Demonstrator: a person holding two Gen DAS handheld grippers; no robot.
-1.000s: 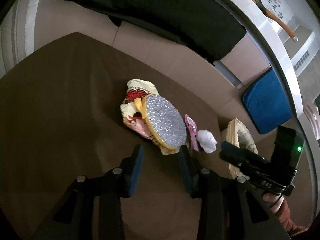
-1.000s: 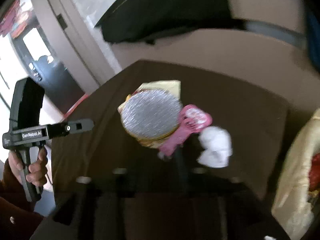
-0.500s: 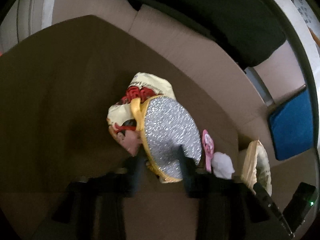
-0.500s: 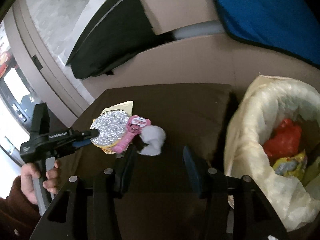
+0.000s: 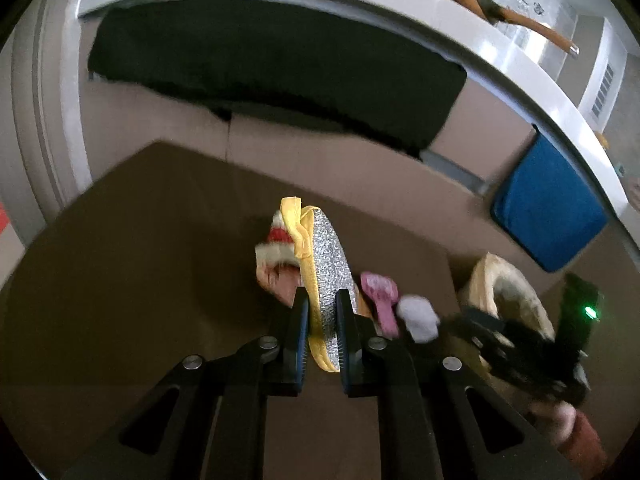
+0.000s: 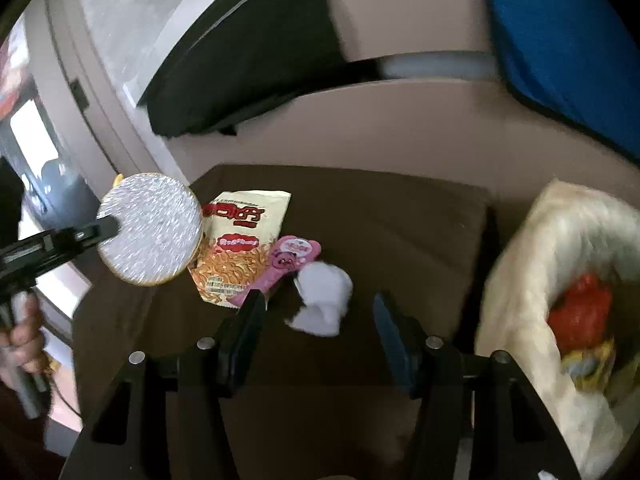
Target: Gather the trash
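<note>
My left gripper (image 5: 322, 300) is closing on a round silver foil lid (image 5: 326, 276) with a yellow rim, its pads pressing both faces. The right wrist view shows that lid (image 6: 150, 228) lifted off the brown table (image 6: 400, 220) by the left gripper (image 6: 108, 226). Below it lie a yellow snack packet (image 6: 240, 248), a pink wrapper (image 6: 290, 264) and a crumpled white tissue (image 6: 324, 280). My right gripper (image 6: 320, 298) is opening just short of the tissue, with nothing held. A cream trash bag (image 6: 560, 240) stands at the right, with red and yellow trash inside.
A tan sofa (image 5: 320, 168) runs behind the table, with a black cushion (image 5: 280, 72) and a blue cushion (image 5: 548, 208) on it. A person's hand (image 6: 24, 328) holds the left gripper's handle at the left edge. The trash bag (image 5: 508, 292) sits past the table's right corner.
The left gripper closed on the foil lid and raised it off the snack packet, turning it on edge. The right gripper swung left from the bag toward the tissue and spread wider.
</note>
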